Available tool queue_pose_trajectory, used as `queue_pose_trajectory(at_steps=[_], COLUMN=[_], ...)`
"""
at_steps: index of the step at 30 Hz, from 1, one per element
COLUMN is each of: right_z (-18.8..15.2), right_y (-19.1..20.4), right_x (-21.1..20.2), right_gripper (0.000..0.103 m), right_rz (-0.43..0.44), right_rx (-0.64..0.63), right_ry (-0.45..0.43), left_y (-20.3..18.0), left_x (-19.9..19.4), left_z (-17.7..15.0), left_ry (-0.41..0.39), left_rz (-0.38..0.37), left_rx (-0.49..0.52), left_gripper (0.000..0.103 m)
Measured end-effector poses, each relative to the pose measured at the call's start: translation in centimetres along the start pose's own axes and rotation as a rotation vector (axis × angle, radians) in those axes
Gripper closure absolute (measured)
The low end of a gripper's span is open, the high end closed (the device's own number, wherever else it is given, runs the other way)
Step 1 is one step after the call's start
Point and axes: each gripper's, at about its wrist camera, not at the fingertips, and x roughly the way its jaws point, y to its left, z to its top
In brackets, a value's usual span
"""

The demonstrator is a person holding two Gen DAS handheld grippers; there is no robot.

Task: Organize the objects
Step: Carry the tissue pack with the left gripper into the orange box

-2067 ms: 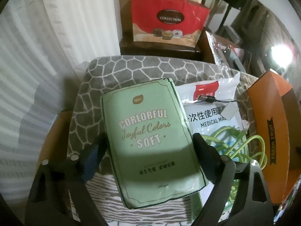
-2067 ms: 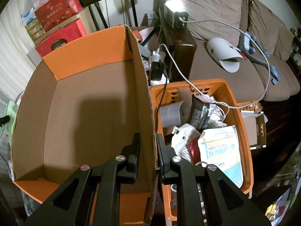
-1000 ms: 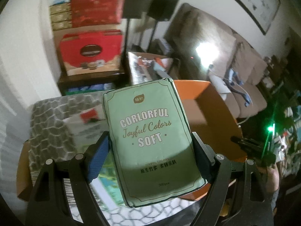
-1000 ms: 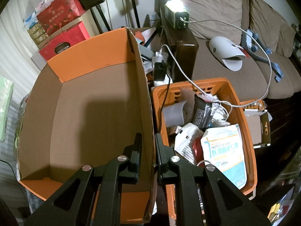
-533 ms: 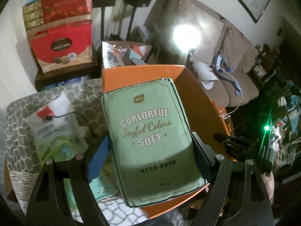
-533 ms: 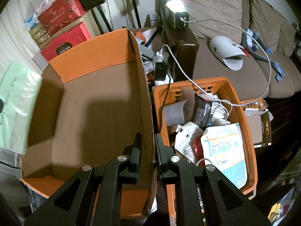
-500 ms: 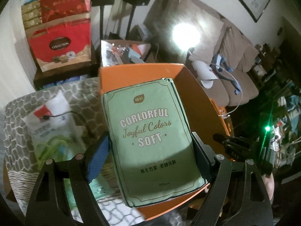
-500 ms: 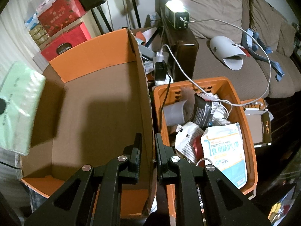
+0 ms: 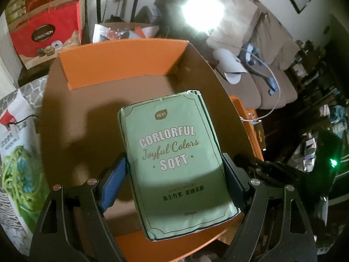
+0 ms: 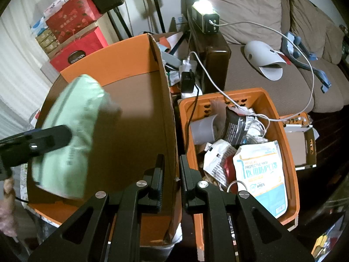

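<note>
Pale green soft plastic pack of tissues, printed "CORLORFUL Joyful Colors SOFT", clamped by its long sides between the two pads of the left gripper, label up, far end tilted away. Held above the open mouth of the big orange cardboard box with its bare brown inside, over the nearer part of the box floor, not resting on it; whether any corner touches the card cannot be told. Seen from the right wrist as a blurred green slab hanging inside the left half of that box, a black finger pressed across its side. Right gripper closed tight on the upright right wall of the box, one finger inside, one outside, the thin card pinched between. Just right of the box, touching or nearly so, an orange plastic crate crammed with white mask packets, a dark foil pouch and a white cable trailing in. Left of the box, a white bag with green cords on a grey patterned cloth. Behind the box, a red gift bag marked "COLLECTION". Farther right of the box, a brown sofa with a small bright lamp on its arm.
</note>
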Motion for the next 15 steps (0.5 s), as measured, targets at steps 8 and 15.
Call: queue_pose_trajectory(at_steps=[8,15], right_z=[-0.2,-0.4], right_y=[-0.1,-0.2], right_x=[-0.1,-0.1], right_gripper=[0.091,0.090], right_rz=[0.009,0.016], right_rx=[0.003,0.004], right_ry=[0.002,0.010], left_y=[-2.3,-2.8], left_x=[3.2,4.9], left_z=[0.2,0.1], left_ry=[0.040,0.055], left_rz=[-0.006,0.003], left_rx=[-0.020,-0.030], left_gripper=[0.023,0.022])
